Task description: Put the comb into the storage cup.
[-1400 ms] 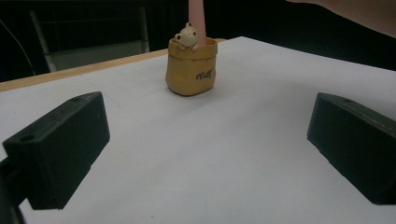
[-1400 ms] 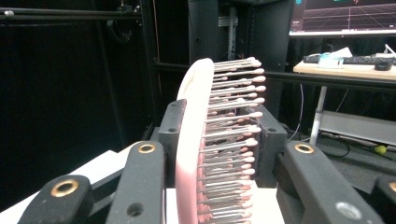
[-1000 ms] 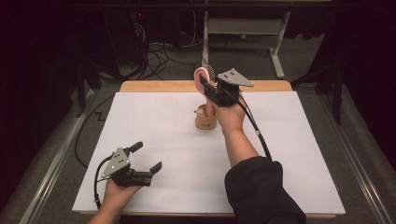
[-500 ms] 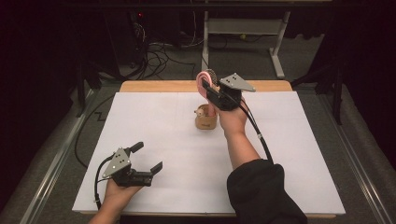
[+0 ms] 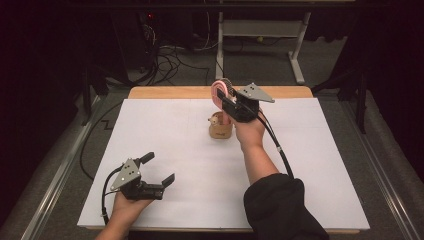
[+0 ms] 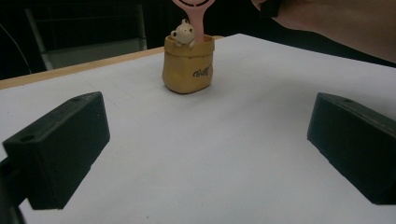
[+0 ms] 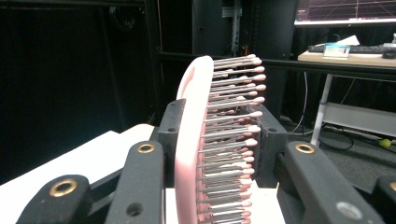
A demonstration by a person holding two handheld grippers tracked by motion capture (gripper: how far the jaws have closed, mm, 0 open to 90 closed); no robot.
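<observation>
At the lower left of the high view, the left gripper rests low over the white surface, held in a hand that comes in from the bottom edge. Its jaws stand wide apart with nothing between them; in the left gripper view the two black jaws rise at the lower left and lower right corners with bare white surface in the gap.

Farther up, near the middle of the high view, a dark-sleeved forearm reaches up the frame to the right gripper, which sits just above a small tan pot. Its jaws are closed on the head of a pink hairbrush. In the right gripper view the hairbrush head stands on edge at the centre, its pink back toward the left of the frame and its pink-tipped bristles pointing right, with one jaw pressed against each side.

The left gripper view shows the tan pot in the upper middle of the frame, standing upright on the surface, with a small pale bear figure perched at its rim. The pink handle of the hairbrush goes down into the pot just behind the bear, so the brush stands handle-down in it.

Beyond the surface, at the top of the high view, a wooden edge shows, then dark floor with cables.
</observation>
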